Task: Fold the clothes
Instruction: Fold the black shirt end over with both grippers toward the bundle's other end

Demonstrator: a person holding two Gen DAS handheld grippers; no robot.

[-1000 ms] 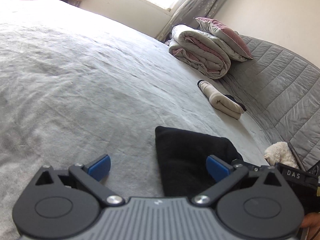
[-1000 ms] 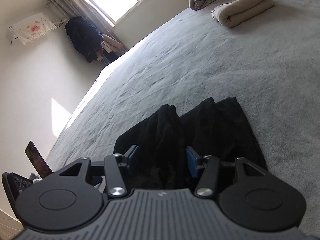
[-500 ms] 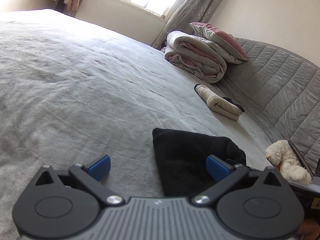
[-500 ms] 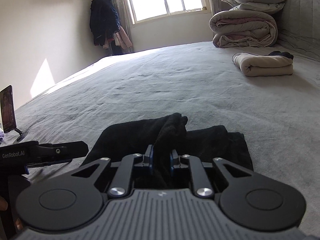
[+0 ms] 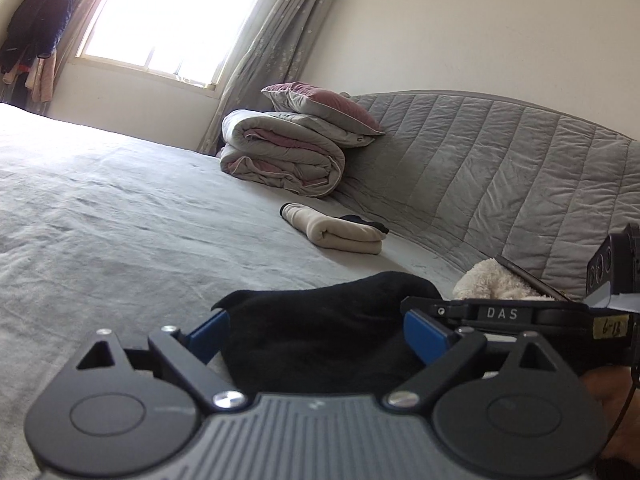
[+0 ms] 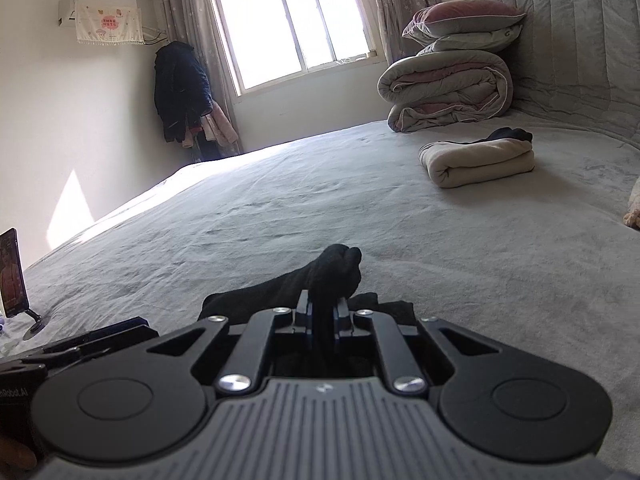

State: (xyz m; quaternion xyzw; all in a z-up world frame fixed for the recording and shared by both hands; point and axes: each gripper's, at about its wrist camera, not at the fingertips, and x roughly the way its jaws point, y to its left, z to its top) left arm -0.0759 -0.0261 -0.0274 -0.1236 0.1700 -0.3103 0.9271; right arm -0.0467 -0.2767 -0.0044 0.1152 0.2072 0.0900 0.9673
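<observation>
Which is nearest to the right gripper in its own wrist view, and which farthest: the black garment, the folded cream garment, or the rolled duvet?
1. Black garment, pinched in the right gripper.
2. Folded cream garment, right, mid-bed.
3. Rolled duvet, far right, by the headboard.

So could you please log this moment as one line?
right gripper: shut on black garment | left gripper: closing, garment between, ungripped | bed
</observation>
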